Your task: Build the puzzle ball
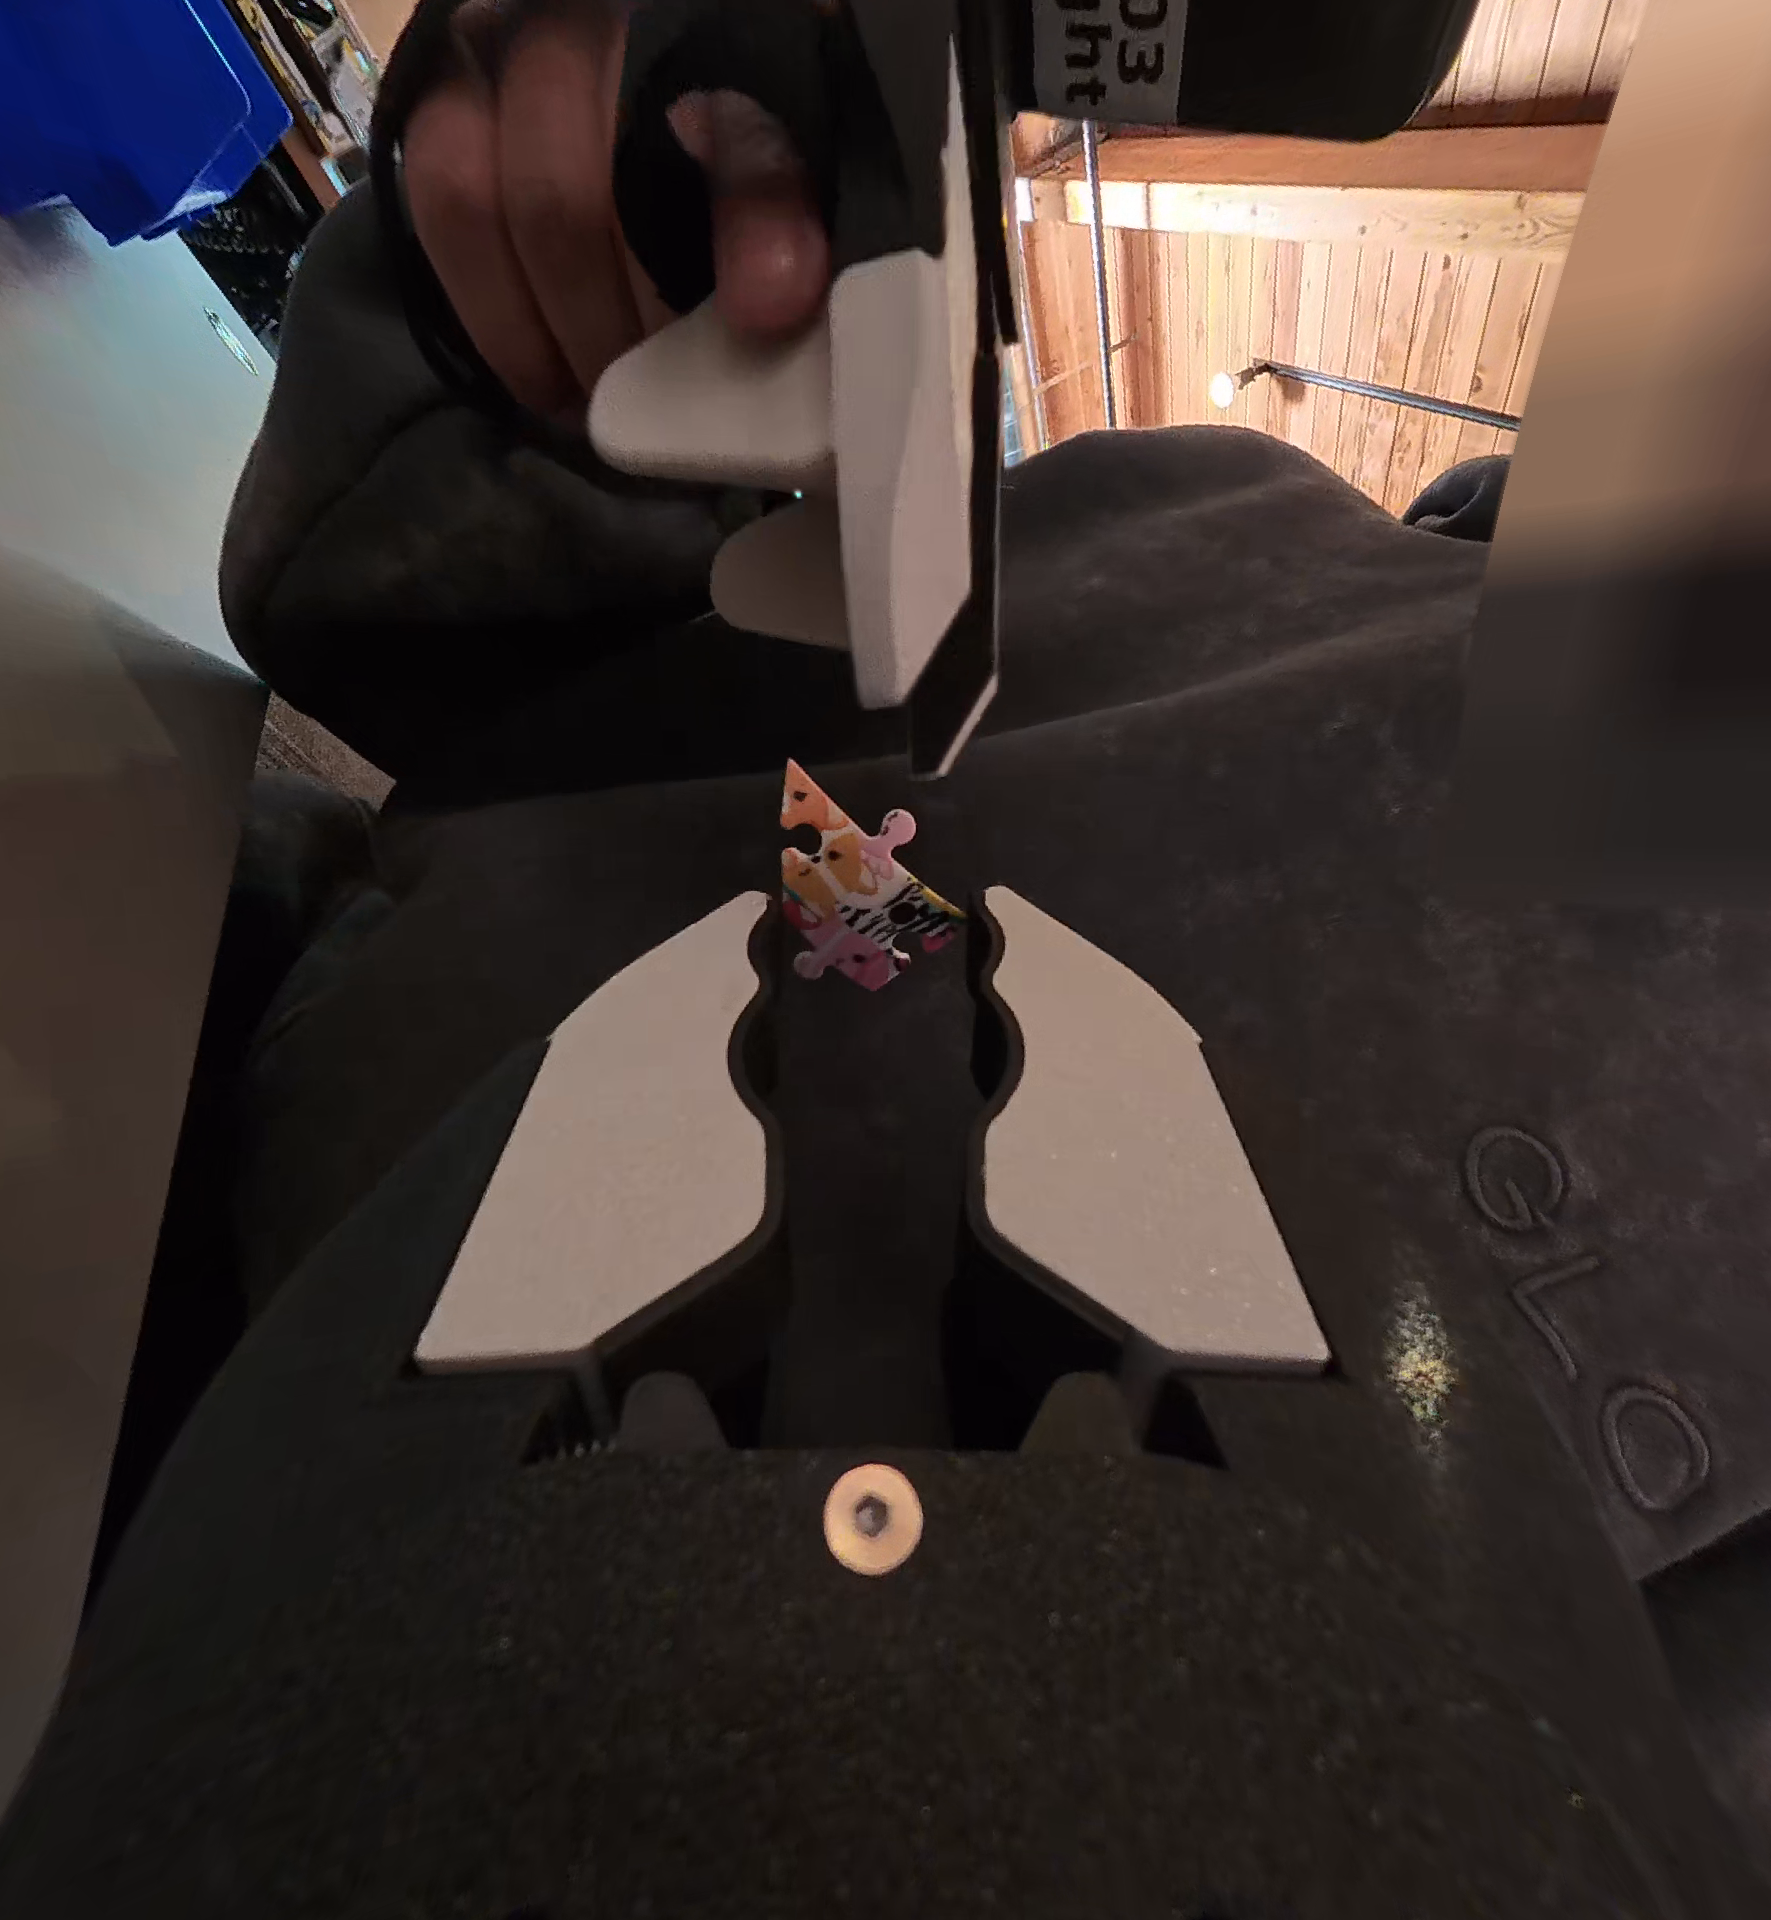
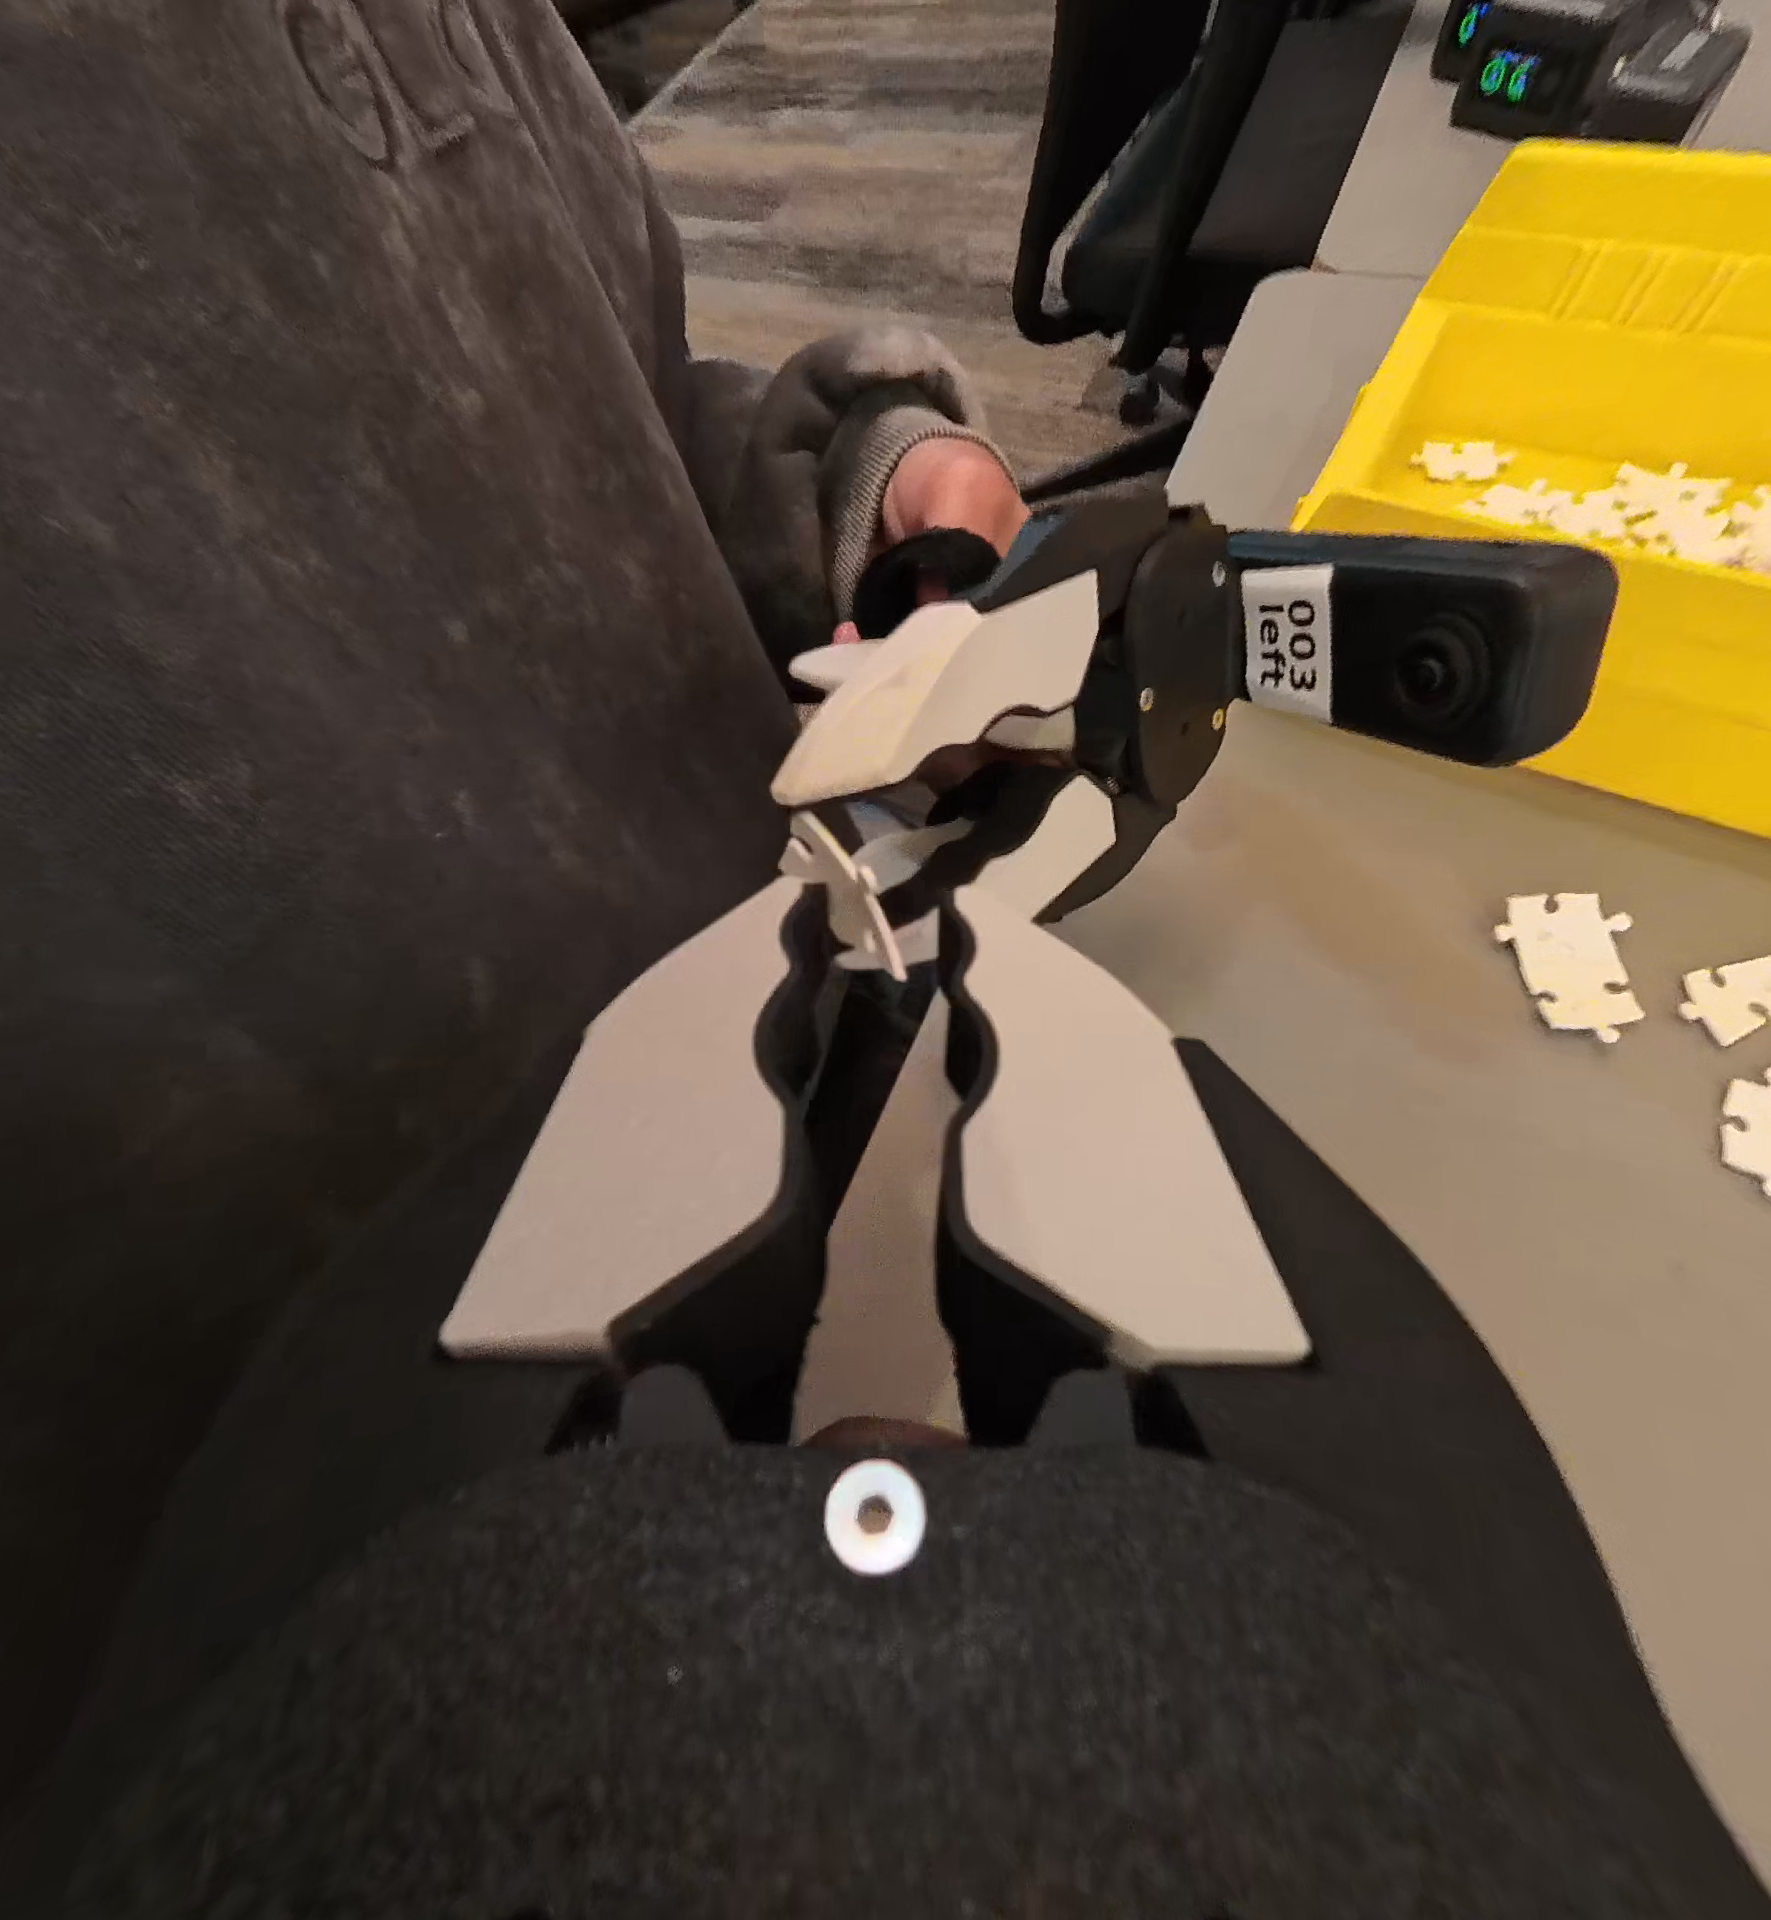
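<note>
A small joined section of colourful puzzle pieces (image 1: 865,899) sits between the fingertips of my left gripper (image 1: 876,904), which is shut on it in mid-air in front of a person's dark sweatshirt. My right gripper (image 1: 933,764) comes down from above, its tip just above the section's top right corner. In the right wrist view the section's white back (image 2: 860,914) lies between the tips of my right gripper (image 2: 881,920), which stand a little apart on either side of it. My left gripper (image 2: 839,821) reaches in from the right.
A yellow bin (image 2: 1587,343) with several white pieces stands on the grey table (image 2: 1380,1143) at the right. Several loose face-down pieces (image 2: 1572,977) lie beside it. The person's dark sweatshirt (image 2: 289,623) fills the left. An office chair (image 2: 1120,208) stands behind. The grippers are tip to tip, or close to it.
</note>
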{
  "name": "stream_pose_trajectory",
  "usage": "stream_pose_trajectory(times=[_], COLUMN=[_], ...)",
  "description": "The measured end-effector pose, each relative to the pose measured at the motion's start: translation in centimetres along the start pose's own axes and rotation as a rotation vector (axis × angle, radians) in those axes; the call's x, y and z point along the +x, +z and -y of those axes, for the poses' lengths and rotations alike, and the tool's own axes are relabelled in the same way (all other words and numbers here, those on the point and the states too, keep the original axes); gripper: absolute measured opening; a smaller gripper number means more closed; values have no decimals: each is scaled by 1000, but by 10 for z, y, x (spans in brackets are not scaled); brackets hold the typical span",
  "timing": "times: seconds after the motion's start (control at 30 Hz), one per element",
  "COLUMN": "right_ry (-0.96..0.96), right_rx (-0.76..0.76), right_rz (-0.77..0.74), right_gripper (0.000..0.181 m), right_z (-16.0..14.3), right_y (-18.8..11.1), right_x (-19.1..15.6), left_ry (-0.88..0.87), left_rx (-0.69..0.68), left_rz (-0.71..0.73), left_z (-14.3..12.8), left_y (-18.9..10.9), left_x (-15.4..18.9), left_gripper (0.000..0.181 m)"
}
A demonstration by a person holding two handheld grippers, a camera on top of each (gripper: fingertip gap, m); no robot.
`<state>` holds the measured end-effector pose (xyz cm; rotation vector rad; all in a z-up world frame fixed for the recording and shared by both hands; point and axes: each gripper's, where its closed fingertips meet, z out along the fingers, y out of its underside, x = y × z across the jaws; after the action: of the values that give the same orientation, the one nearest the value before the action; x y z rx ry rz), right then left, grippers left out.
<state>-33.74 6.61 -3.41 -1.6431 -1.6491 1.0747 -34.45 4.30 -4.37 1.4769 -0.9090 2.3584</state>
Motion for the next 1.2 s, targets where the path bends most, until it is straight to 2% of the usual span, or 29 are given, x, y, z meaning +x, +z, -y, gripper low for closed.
stream_pose_trajectory(times=[0.2,0.3,0.4,0.47,0.53,0.6,0.67,0.77,0.87,0.97,1.07,1.2], right_ry=[-38,-74,-80,-80,-64,-29,30,173,441,669,778,764], right_rx=[-59,-125,-125,-156,-214,-246,-260,-259,-358,-355,-341,-410], right_rz=[46,56,16,-24,-135,-255,-328,-405,-307,-280,-231,-239], right_gripper=[17,5,2,2,2,2,2,2,2,2,2,2], right_z=[-6,-13,-9,-13,-20,-22,-19,-17,-51,-75,-81,-89], right_y=[11,17,10,-2,-23,-49,-67,-67,-35,-4,18,27], right_x=[-8,-11,-5,6,36,77,124,210,276,331,360,380], left_ry=[-8,-9,20,72,141,249,379,524,518,507,522,613], left_rx=[-27,-33,57,129,165,129,80,108,106,119,172,215], left_rz=[-5,1,-4,51,217,458,612,649,641,648,630,669], left_z=[-3,-3,9,17,18,12,9,18,19,20,25,30], left_y=[6,7,-3,-15,-29,-41,-44,-35,-30,-36,-43,-55], left_x=[-1,-2,2,3,-8,-27,-34,-25,-23,-22,-13,-3], left_gripper=[33,33,33,41,51,55,54,54,50,46,45,46])
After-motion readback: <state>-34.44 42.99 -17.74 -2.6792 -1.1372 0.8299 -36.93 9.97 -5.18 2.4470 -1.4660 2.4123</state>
